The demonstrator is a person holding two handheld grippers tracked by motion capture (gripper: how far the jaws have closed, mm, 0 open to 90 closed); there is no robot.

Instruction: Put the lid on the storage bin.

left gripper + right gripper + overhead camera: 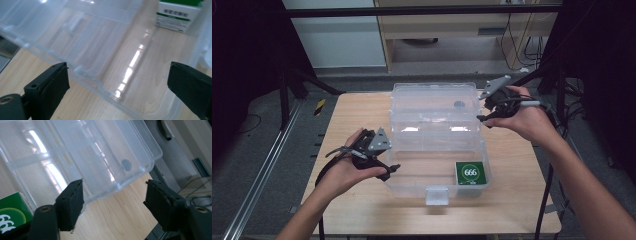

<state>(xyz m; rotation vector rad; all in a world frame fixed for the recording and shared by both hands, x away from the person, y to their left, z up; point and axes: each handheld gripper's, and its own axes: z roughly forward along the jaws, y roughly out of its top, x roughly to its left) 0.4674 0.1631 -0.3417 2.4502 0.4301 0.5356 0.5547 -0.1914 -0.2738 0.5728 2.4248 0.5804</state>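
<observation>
Plainly light, thin and slick: clear plastic box [437, 150] lies open on the surface [357, 205], between left hand-held gripper [393, 169] and right hand-held gripper [482, 118], both released, empty. Walls would flex; grip the rim. Long axis runs from the near latch away, lid [434, 102] beyond.

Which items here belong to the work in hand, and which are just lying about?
In the work:
- clear plastic box, lid open
- green carton inside it
- left gripper, open
- right gripper, open

Lying about:
- cables on the floor behind the table
</observation>
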